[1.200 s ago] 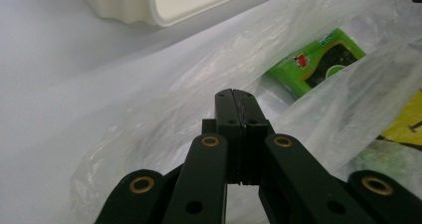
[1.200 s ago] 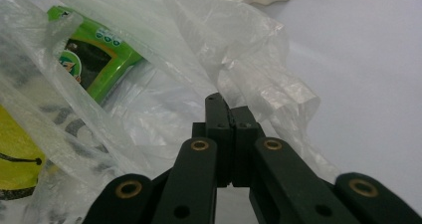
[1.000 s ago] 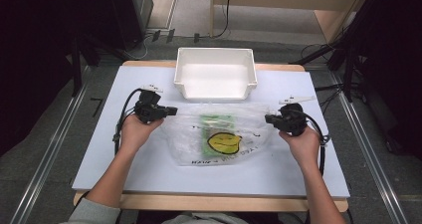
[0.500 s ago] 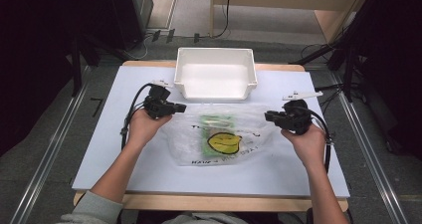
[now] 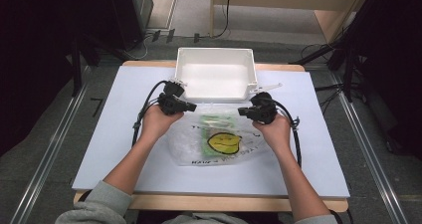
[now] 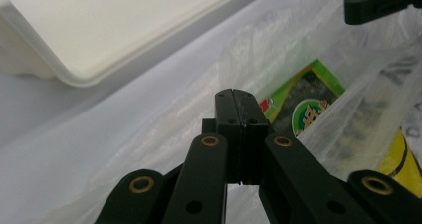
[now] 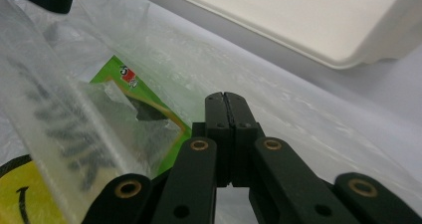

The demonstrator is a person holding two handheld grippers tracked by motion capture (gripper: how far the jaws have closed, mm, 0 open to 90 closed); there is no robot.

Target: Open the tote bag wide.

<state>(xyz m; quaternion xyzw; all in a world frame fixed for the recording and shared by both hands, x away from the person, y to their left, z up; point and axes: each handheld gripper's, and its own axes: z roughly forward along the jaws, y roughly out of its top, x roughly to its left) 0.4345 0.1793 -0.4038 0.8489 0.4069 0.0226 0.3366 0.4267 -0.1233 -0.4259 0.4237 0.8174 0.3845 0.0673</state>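
Both hands have drawn inward toward the tray. The left gripper [image 5: 191, 106] and right gripper [image 5: 242, 111] are clamped shut, seemingly pinching the clear plastic bag [image 5: 219, 139] at 6 o'clock of the white tray [image 5: 215, 97], its green snack packet [image 6: 303, 102] inside. Next: spread the mouth.

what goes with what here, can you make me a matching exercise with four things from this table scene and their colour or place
Things:
1. bin
2. plastic bag
3. green packet
4. smiley face

Descriptions:
A. yellow, printed on the bag
B. white, at the far edge of the table
C. clear and crinkled, lying between the two grippers
D. lies inside the bag

Pairs: 1-B, 2-C, 3-D, 4-A
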